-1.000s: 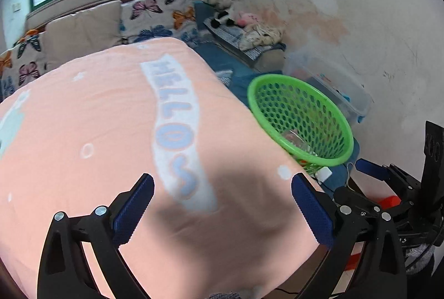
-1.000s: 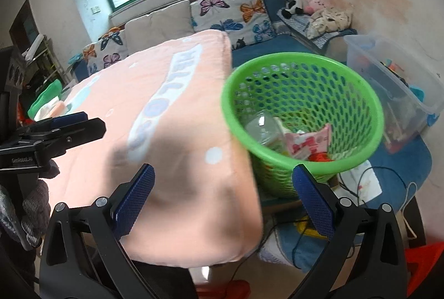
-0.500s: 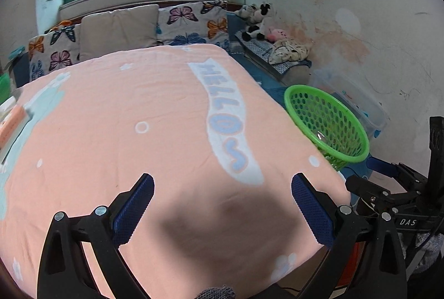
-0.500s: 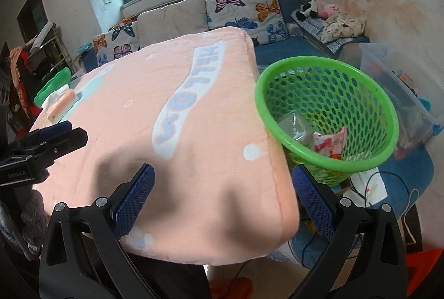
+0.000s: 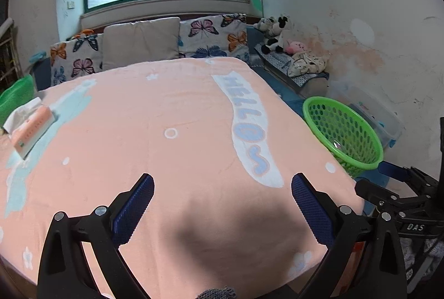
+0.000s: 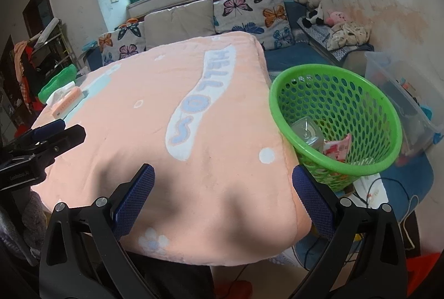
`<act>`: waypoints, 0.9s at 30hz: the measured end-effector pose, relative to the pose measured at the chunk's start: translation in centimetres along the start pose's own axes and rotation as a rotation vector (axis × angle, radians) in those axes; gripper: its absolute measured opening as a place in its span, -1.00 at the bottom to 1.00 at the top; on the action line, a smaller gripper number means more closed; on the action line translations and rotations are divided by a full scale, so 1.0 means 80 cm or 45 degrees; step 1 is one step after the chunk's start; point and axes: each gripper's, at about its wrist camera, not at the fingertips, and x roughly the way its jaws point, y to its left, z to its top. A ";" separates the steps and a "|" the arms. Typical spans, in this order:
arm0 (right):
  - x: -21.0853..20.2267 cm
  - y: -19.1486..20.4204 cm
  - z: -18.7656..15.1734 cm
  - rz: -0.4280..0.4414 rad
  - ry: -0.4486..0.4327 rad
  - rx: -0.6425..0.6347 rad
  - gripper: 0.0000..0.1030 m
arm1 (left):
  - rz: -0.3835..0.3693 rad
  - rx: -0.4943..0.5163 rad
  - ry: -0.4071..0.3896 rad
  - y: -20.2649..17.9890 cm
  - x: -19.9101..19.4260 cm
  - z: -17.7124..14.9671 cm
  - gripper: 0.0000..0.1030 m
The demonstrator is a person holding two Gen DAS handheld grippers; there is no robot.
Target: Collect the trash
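A green mesh basket [image 6: 358,104] stands beside the right edge of the table with the pink cloth [image 6: 172,132]; it also shows in the left wrist view [image 5: 360,138]. Inside lie a clear plastic bottle [image 6: 306,131] and a pink wrapper [image 6: 337,147]. My left gripper [image 5: 222,201] is open and empty above the near part of the pink cloth [image 5: 166,149]. My right gripper [image 6: 223,193] is open and empty over the table's near right corner, short of the basket. Each gripper shows in the other's view, left [image 6: 47,135], right [image 5: 388,179].
A pink tissue pack [image 5: 32,129] lies at the table's left edge, also in the right wrist view [image 6: 66,102]. A clear storage box [image 6: 402,93] stands right of the basket. A sofa with butterfly cushions [image 5: 211,35] and soft toys [image 6: 316,4] are behind.
Both grippers have pulled back and risen from the basket; more of the table and the tissue pack has come into view. Both stayed open.
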 end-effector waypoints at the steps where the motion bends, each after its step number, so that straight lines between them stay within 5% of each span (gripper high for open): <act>1: -0.001 0.001 0.000 0.005 -0.007 -0.002 0.91 | 0.009 -0.004 -0.008 0.000 -0.002 0.000 0.86; 27: -0.005 0.029 0.007 0.083 -0.094 -0.033 0.91 | 0.172 -0.056 -0.109 0.020 -0.035 -0.012 0.86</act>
